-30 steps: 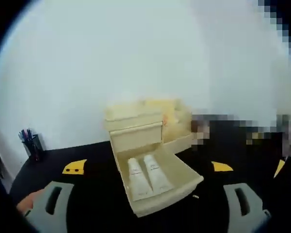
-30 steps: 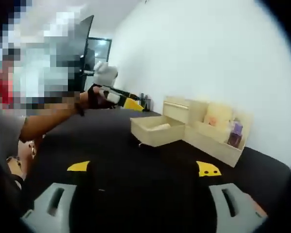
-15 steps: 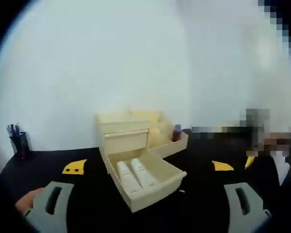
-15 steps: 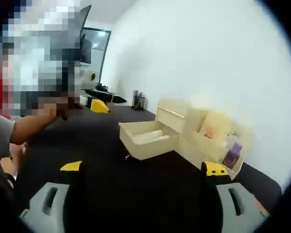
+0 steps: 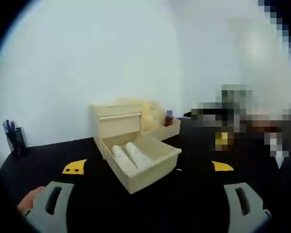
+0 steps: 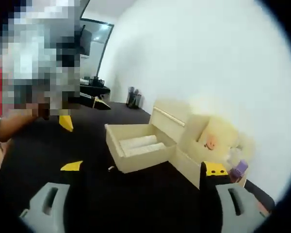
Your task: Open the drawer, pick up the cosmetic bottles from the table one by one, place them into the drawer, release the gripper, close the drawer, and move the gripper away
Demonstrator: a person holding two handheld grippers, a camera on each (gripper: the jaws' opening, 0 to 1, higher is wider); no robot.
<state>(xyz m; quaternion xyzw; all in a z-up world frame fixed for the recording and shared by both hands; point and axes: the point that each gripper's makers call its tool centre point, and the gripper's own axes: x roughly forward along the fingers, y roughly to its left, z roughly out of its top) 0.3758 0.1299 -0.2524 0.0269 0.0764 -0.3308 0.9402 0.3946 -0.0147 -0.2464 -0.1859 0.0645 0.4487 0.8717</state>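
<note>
- Left gripper view: we see the drawer [image 5: 140, 162] pulled out, two cosmetic bottles [image 5: 128, 154] inside; our left gripper [image 5: 145, 206] jaws wide, empty
- Right gripper view: right gripper [image 6: 136, 204] also spread wide, empty

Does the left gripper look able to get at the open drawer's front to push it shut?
Probably yes: the drawer stands open ahead of the open left gripper, with only bare black table between them.

Two cosmetic bottles [image 5: 127, 155], one drawer [image 5: 157, 165], one pen holder [image 5: 13, 141].

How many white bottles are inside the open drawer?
2. Both lie side by side in the open drawer: one bottle nearer the pen cup, the other bottle beside it. None seems hidden.
</note>
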